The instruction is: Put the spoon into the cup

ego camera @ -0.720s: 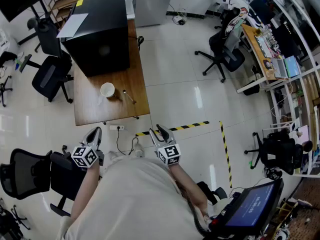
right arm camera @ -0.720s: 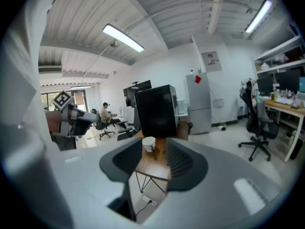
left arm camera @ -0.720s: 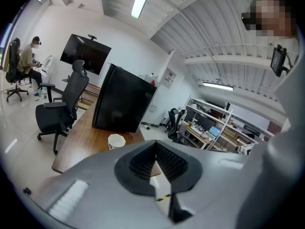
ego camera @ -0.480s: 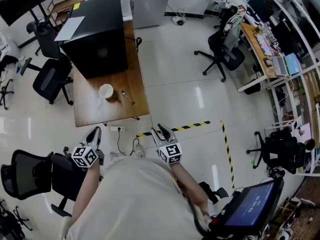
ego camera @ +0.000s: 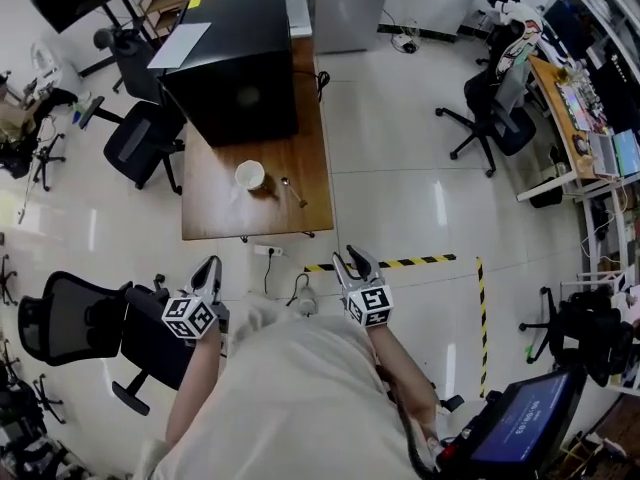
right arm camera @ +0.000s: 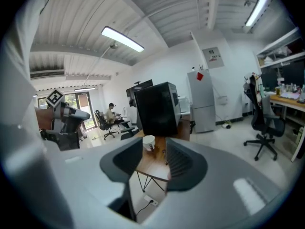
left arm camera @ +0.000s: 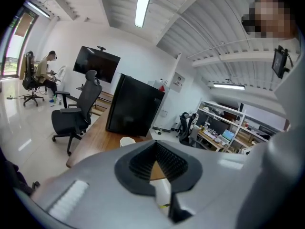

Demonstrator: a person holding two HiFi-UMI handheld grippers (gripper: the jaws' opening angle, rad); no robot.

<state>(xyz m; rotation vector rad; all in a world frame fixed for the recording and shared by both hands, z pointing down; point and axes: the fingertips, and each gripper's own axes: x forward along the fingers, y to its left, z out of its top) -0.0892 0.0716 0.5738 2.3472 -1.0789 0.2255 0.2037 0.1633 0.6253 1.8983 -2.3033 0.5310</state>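
A white cup (ego camera: 249, 174) stands on the wooden table (ego camera: 215, 218), and a spoon (ego camera: 293, 191) lies just right of it. Both grippers hover over the floor well short of the table, in front of the person. My left gripper (ego camera: 210, 264) has its fingers closed together, holding nothing. My right gripper (ego camera: 352, 259) is open and empty. In the right gripper view the cup (right arm camera: 148, 141) shows through the gap of the right gripper (right arm camera: 151, 152). In the left gripper view the cup (left arm camera: 127, 141) sits just above the left gripper (left arm camera: 155, 146).
A large black box (ego camera: 235, 63) with a sheet of paper on top fills the table's far half. Black office chairs (ego camera: 140, 143) stand left of the table and beside me (ego camera: 70, 318). Yellow-black floor tape (ego camera: 400, 263) and a power strip (ego camera: 268, 251) lie between me and the table.
The head view has shifted, so the table, cup and spoon now sit further right in the frame. Both grippers keep the same pose in front of the body.
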